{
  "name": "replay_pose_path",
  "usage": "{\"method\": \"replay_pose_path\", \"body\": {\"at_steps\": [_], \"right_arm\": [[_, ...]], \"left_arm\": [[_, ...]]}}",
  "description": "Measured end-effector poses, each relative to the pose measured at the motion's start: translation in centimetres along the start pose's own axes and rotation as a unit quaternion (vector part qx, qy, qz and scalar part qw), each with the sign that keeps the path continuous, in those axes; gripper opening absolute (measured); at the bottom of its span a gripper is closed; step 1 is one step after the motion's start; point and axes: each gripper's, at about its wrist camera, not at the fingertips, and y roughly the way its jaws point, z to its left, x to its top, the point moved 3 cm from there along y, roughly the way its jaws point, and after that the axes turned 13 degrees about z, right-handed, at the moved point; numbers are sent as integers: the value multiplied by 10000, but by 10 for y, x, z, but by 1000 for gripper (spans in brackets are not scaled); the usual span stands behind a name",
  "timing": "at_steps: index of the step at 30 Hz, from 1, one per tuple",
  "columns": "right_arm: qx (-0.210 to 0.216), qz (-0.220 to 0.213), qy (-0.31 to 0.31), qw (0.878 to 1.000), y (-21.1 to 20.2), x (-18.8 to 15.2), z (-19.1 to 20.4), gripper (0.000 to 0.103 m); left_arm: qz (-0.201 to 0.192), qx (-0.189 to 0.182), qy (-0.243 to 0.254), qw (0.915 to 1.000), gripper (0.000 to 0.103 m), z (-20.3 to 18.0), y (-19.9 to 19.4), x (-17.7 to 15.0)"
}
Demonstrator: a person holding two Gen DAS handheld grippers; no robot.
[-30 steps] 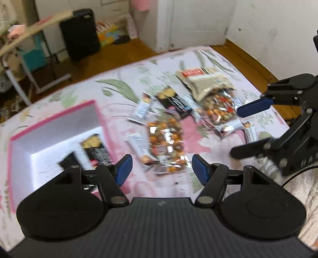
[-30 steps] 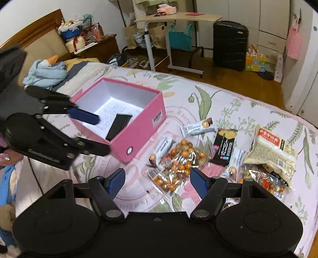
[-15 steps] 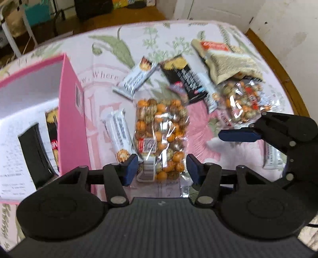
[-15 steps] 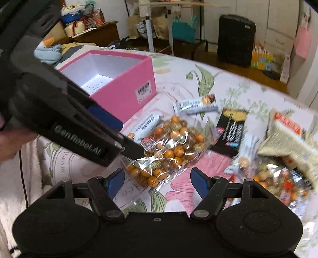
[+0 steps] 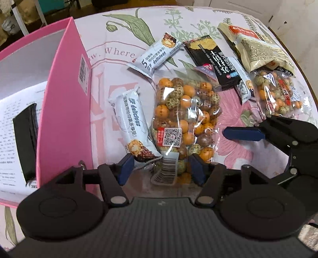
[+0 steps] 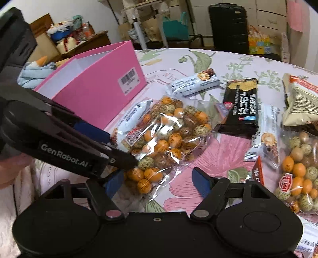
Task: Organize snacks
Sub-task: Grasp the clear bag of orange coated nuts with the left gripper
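The clear bag of coated nuts [image 5: 184, 117] lies mid-bed beside the pink box [image 5: 65, 111]: crinkly, slippery, lumpy. Both the left claw [image 5: 161, 170] and right claw [image 6: 159, 178], just opening, straddle its near end ungripped; pinch the sealed edge.

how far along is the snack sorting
Barely begun. Done: one black packet lies in the pink box. In hand: nothing gripped; the left gripper, jaws just reopening, straddles the nut bag; the right gripper is open beside it. Left: bars, crackers and other bags on the bed.

Black suitcase [image 6: 228, 23], desk [image 6: 139, 12], wood floor [image 6: 264, 56].
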Motion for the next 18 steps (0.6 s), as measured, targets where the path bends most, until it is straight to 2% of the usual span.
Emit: {"method": "replay_pose_path", "body": {"at_steps": [4,8,13,18], "right_arm": [[171,59,-27,9998,1,-1,5,83],[374,161,-216,9989,2,-4,13,83],[312,151,-150,9993,3,-6,19,84],[301,497,-125,9982,0,-3,19,85]], "left_arm": [[16,-54,-45,10000,63,0,2,-1],[91,-308,-297,9990,62,3,1,-3],[207,-705,-453,9963,62,7,1,-3],[421,-1202,-580,9902,62,9,1,-6]]}}
